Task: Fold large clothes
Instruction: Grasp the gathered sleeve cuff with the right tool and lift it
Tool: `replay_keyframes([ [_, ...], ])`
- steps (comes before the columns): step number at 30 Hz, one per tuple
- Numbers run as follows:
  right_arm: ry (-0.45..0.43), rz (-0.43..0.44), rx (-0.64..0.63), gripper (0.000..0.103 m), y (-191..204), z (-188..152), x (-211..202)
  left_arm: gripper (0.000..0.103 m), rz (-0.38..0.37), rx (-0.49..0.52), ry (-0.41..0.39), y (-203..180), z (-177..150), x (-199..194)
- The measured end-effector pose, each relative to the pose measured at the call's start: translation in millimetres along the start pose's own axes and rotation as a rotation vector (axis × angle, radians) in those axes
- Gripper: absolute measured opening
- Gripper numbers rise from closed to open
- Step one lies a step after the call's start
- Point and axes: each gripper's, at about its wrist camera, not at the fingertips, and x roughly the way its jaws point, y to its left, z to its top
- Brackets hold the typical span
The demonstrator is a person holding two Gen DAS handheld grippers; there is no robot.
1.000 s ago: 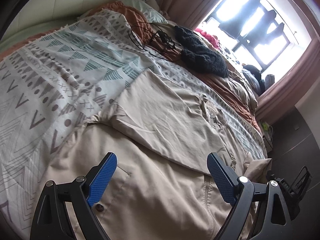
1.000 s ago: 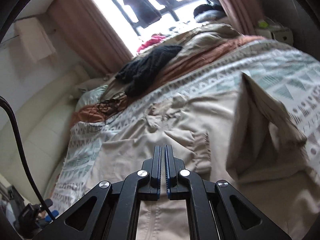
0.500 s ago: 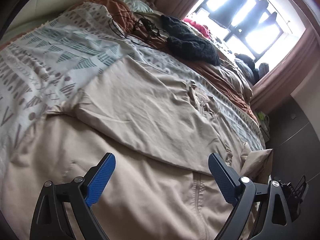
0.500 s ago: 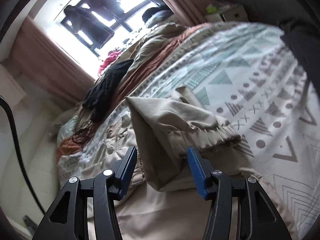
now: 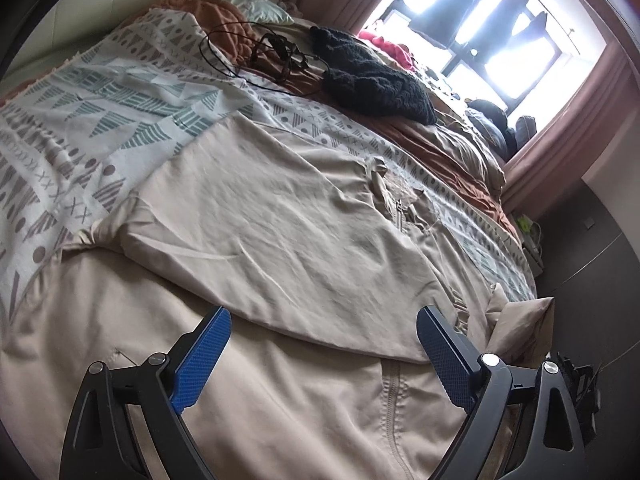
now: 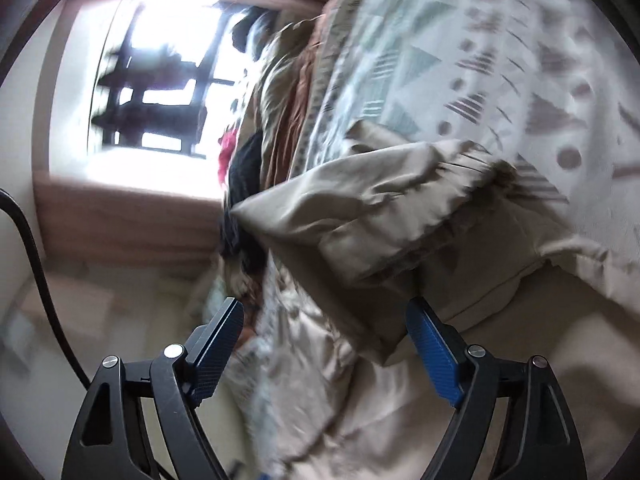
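Observation:
A large beige jacket (image 5: 280, 236) lies spread on the bed, one sleeve folded flat across its body, its zipper (image 5: 394, 392) near the front edge. My left gripper (image 5: 322, 354) is open and empty, hovering just above the jacket's lower part. In the blurred right wrist view the other sleeve (image 6: 372, 216), with its elastic cuff, lies bunched and folded over. My right gripper (image 6: 324, 344) is open and empty, close in front of that sleeve.
A patterned white, teal and grey blanket (image 5: 100, 120) covers the bed under the jacket. A black knit garment (image 5: 376, 80), tangled black cables (image 5: 276, 52) and an orange cover (image 5: 440, 152) lie farther back. A bright window (image 5: 480, 28) with pink curtains stands beyond.
My right gripper opened, let go of the sleeve, and swung toward the bunched cuff end, tilting sharply. My left gripper stayed open and shifted a little over the jacket.

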Motion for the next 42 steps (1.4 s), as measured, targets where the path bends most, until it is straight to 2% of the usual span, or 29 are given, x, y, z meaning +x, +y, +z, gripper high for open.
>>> replay_keyframes([
  [6, -0.063, 0.09, 0.23, 0.084, -41, 3, 18, 0.095, 0.006, -0.012, -0.003, 7, 6, 2],
  [9, -0.094, 0.104, 0.271, 0.084, -49, 7, 23, 0.095, 0.007, -0.019, -0.006, 10, 9, 2],
  [11, -0.117, 0.079, 0.263, 0.083, -49, 10, 25, 0.094, 0.01, -0.022, -0.011, 12, 10, 0],
  [12, -0.134, 0.071, 0.255, 0.079, -49, 13, 24, 0.095, 0.012, -0.024, -0.014, 13, 11, -1],
  [13, -0.149, 0.066, 0.247, 0.066, -49, 16, 21, 0.095, 0.014, -0.025, -0.015, 14, 11, -1],
  [14, -0.167, 0.055, 0.23, 0.058, -48, 18, 19, 0.095, 0.015, -0.026, -0.017, 14, 11, -2],
  [16, -0.187, 0.039, 0.185, 0.015, -44, 22, 14, 0.095, 0.018, -0.025, -0.018, 16, 12, -4],
  [19, -0.177, 0.039, 0.1, 0.012, -29, 25, 12, 0.095, 0.018, -0.029, -0.022, 20, 14, -7],
  [23, -0.202, 0.0, -0.095, 0.011, 11, 23, 2, 0.095, -0.014, -0.073, -0.027, 29, 23, -13],
  [27, -0.157, -0.068, -0.34, 0.01, 74, 11, 10, 0.095, -0.034, -0.108, -0.043, 38, 30, -19],
  [31, -0.113, -0.098, -0.513, 0.009, 132, 1, 13, 0.094, -0.045, -0.146, -0.048, 53, 39, -24],
  [36, -0.058, -0.108, -0.764, 0.008, 211, -35, 23, 0.095, -0.06, -0.234, -0.042, 77, 43, -29],
  [42, 0.005, -0.13, -0.928, 0.008, 261, -84, 41, 0.095, -0.053, -0.248, -0.045, 94, 48, -36],
])
